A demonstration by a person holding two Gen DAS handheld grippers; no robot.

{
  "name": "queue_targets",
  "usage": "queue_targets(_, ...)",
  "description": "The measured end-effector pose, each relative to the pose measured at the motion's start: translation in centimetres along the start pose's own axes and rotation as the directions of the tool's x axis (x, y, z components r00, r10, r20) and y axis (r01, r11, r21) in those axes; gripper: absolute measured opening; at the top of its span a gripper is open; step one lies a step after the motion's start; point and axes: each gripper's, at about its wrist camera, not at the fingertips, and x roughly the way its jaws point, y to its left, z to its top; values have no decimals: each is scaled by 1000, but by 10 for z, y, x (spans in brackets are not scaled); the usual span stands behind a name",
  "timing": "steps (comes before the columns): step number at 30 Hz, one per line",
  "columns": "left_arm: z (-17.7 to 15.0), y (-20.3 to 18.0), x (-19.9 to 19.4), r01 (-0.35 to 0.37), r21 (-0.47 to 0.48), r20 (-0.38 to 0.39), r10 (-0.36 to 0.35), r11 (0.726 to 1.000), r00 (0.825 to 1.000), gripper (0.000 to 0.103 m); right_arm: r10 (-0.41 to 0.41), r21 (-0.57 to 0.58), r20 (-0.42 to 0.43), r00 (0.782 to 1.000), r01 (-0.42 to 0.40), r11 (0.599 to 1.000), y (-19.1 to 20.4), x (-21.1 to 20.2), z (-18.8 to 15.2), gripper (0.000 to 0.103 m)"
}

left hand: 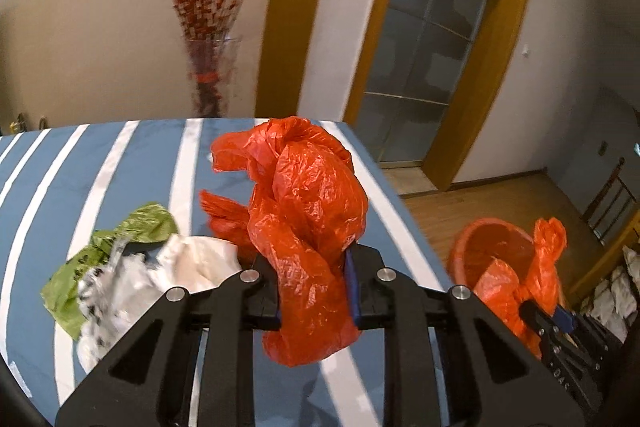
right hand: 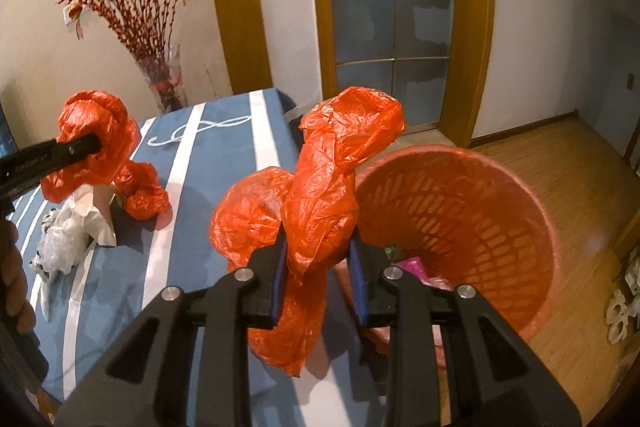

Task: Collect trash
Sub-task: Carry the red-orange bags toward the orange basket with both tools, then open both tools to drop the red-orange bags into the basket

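The left gripper's fingers (left hand: 352, 287) are disappearing into the orange bag (left hand: 308, 227), which is covering their tips. In the right wrist view, another orange bag (right hand: 328, 195) is hiding the right gripper's fingers (right hand: 358, 283) likewise and blocking the near rim of the orange basket (right hand: 480, 211). The basket's contents are showing only as pink and green scraps. Motion blur is smearing the white crumpled trash (left hand: 120, 287) on the table (left hand: 48, 187), whose near edge is running out of frame.
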Motion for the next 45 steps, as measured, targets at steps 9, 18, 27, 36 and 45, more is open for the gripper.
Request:
queue_targets(9, -16, -53, -6, 94, 58, -21, -93, 994, 995, 21, -77, 41, 50, 996, 75, 996, -40, -31, -1, 27)
queue_targets(18, -30, -98, 4, 170, 104, -71, -164, 980, 984, 21, -175, 75, 67, 982, 170, 983, -77, -45, -7, 27)
queue_targets(27, -44, -135, 17, 234, 138, -118, -218, 962, 969, 21, -233, 115, 55, 971, 226, 967, -112, -47, -13, 28)
queue_targets(36, -56, -163, 31, 289, 163, -166, -263, 943, 951, 21, -241, 152, 41, 970, 233, 961, -134, -36, -14, 28)
queue_targets(45, -63, -179, 49, 321, 169, -202, -286, 932, 937, 22, -232, 181, 21, 973, 224, 958, -145, -18, -10, 29)
